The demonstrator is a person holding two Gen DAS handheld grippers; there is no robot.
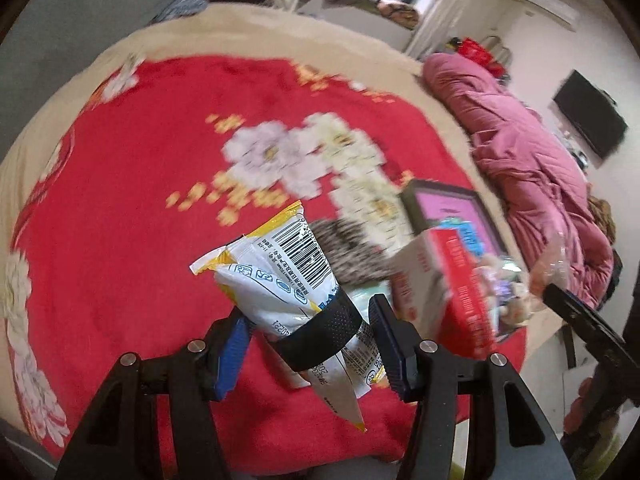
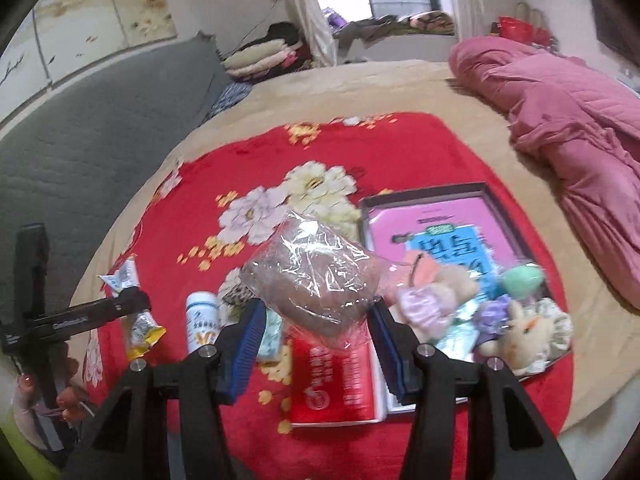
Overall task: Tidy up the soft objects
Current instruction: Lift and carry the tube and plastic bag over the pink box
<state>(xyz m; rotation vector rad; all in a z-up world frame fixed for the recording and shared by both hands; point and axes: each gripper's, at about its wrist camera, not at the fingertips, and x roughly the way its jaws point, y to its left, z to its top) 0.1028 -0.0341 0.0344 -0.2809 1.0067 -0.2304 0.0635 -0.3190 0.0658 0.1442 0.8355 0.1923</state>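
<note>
1. The left gripper point(image 1: 308, 344) has its jaws about half spread and pinches a white-and-yellow snack packet point(image 1: 288, 276) – the blue pads press its lower half, a black band crossing it there.
2. That packet hangs clear above the red floral blanket point(image 1: 120, 208), barcode end uppermost.
3. The right gripper point(image 2: 316, 340) – jaws likewise half spread – clamps a brown soft item in a clear plastic bag point(image 2: 316, 276).
4. The bag sits above a red-and-white box point(image 2: 332, 384), beside a tray point(image 2: 424, 194) of plush toys.
5. Both grippers angle steeply downward over the bed; a hand point(image 2: 44, 396) grips the left handle at the right-wrist view's lower left
</note>
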